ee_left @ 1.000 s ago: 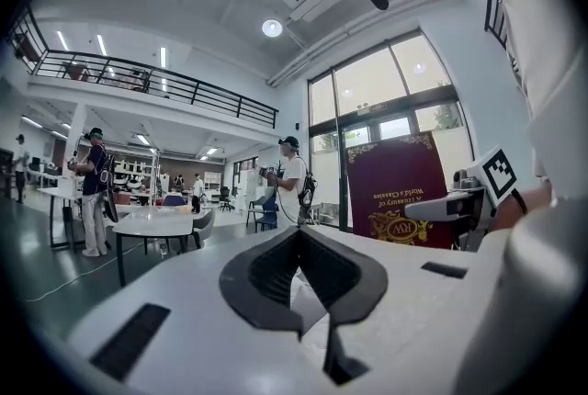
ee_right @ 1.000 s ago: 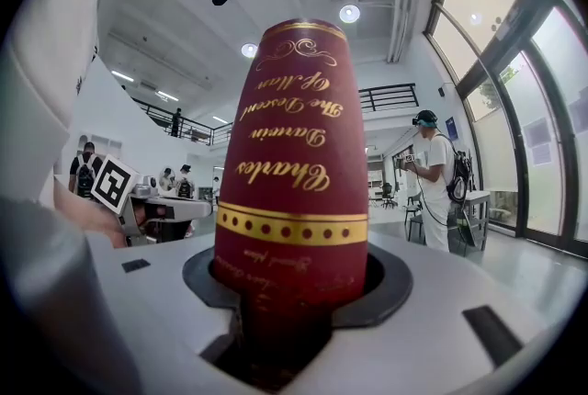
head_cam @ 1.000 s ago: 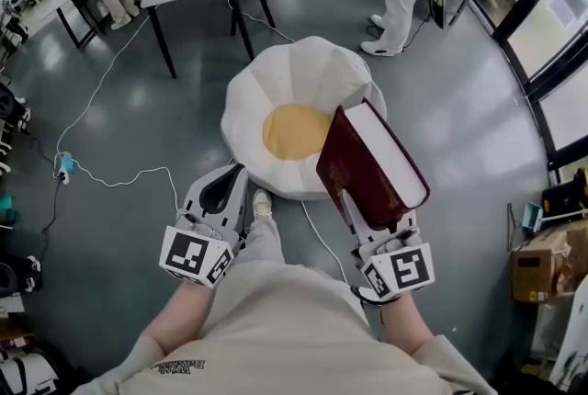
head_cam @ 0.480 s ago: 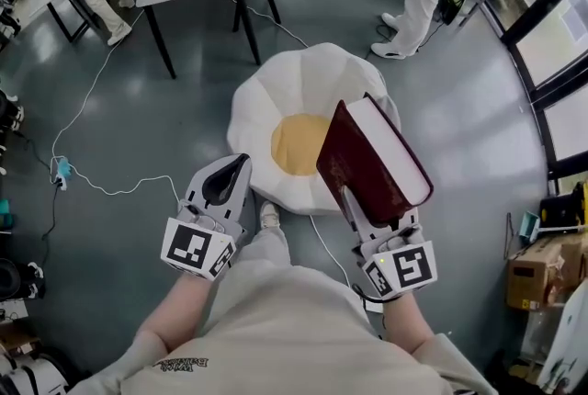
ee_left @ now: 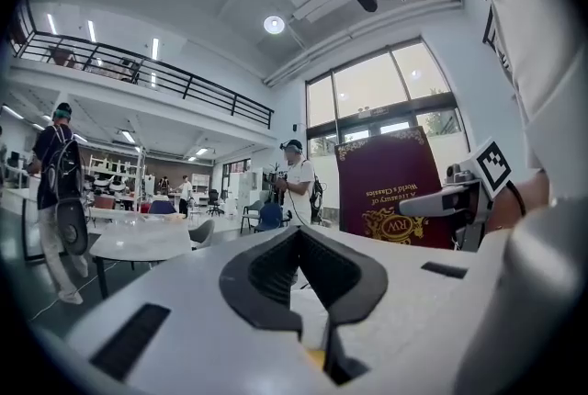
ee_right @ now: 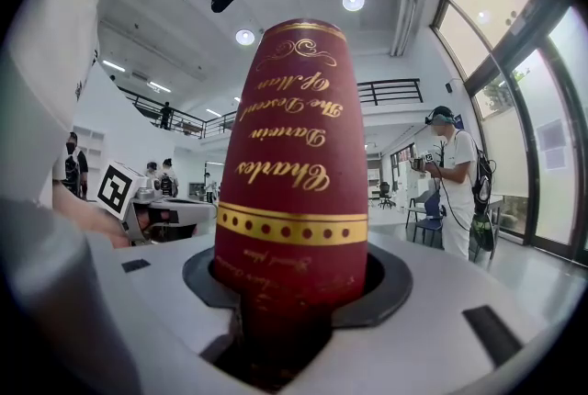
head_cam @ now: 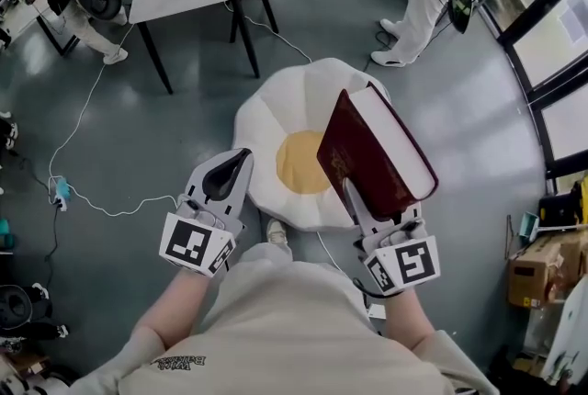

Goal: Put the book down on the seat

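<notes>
Head view: the seat (head_cam: 266,108), a white cushion with a yellow centre (head_cam: 301,162), now lies nearer the person than a second ago, so it sits directly ahead of and below both tongs. The right tongs (head_cam: 360,200) are still clamped on the bottom of the dark red book (head_cam: 372,154). The book stands up out of them, tilted, and now overhangs the right part of the seat instead of sitting at its near edge. The left tongs (head_cam: 241,160) are closed together and empty, level with the right pair and just short of the seat's near left edge.

Left gripper view: the left tongs (ee_left: 301,242) meet with nothing between them. The book (ee_left: 395,186) stands off to their right, with the right tongs (ee_left: 441,200) at its lower edge.

Right gripper view: the right tongs (ee_right: 289,310) pinch the book (ee_right: 292,200) at its spine end, and the hold looks unchanged. The left tongs (ee_right: 147,219) are well off to the left.

The approach looks nearly done. The book is not yet touching the seat, so the next step is probably to lower it and lay it flat.
</notes>
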The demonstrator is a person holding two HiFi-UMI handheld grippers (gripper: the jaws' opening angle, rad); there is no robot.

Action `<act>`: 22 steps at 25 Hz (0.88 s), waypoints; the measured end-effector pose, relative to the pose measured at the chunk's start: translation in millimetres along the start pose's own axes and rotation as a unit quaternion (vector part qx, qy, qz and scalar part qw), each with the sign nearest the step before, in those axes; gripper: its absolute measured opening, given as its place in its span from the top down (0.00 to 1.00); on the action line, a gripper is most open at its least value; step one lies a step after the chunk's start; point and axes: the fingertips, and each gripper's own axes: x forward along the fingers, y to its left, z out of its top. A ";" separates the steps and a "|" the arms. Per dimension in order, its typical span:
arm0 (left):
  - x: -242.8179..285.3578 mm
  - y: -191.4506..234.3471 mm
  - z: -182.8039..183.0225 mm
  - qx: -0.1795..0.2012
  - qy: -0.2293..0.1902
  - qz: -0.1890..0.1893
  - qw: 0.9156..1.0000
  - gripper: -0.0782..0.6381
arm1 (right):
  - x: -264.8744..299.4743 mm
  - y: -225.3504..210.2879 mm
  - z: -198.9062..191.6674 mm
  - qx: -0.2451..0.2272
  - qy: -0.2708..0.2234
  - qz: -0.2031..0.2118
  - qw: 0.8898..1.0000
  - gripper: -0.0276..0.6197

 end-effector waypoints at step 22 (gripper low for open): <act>31.5 17.8 -3.9 -0.005 0.021 0.017 1.000 0.88 | 52.1 -13.9 3.4 0.007 0.016 0.063 0.998 0.61</act>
